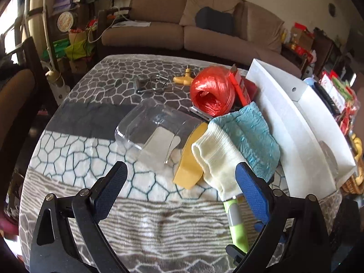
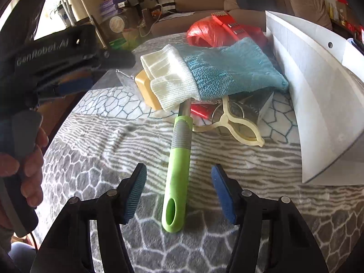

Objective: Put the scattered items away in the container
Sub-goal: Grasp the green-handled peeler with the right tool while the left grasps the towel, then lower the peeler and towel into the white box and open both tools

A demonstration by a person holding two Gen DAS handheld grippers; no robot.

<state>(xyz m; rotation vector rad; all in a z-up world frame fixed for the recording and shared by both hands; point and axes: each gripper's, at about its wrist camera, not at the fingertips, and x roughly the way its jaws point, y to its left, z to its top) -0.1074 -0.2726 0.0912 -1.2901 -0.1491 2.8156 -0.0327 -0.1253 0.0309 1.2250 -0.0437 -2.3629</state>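
Observation:
A white container [image 1: 295, 122] stands at the table's right side, also in the right wrist view [image 2: 318, 86]. A blue and cream sock [image 1: 238, 141] lies beside it over a yellow block [image 1: 188, 170] and the top of a green-handled tool [image 1: 236, 225]. My left gripper [image 1: 182, 173] is open and empty, its right finger next to the sock's cream cuff. My right gripper [image 2: 178, 175] is open around the green handle [image 2: 177, 177], not closed on it. The sock [image 2: 216, 77], a red twine ball [image 1: 211, 91] and a clear plastic box [image 1: 154, 132] lie further in.
A cream peeler-like frame [image 2: 234, 127] and a red item [image 2: 200, 111] lie by the container. A red comb box [image 1: 241, 86], a yellow plug [image 1: 184, 77] and black clips [image 1: 152, 84] sit at the far side. A sofa [image 1: 182, 27] stands behind the patterned tablecloth [image 1: 147, 216].

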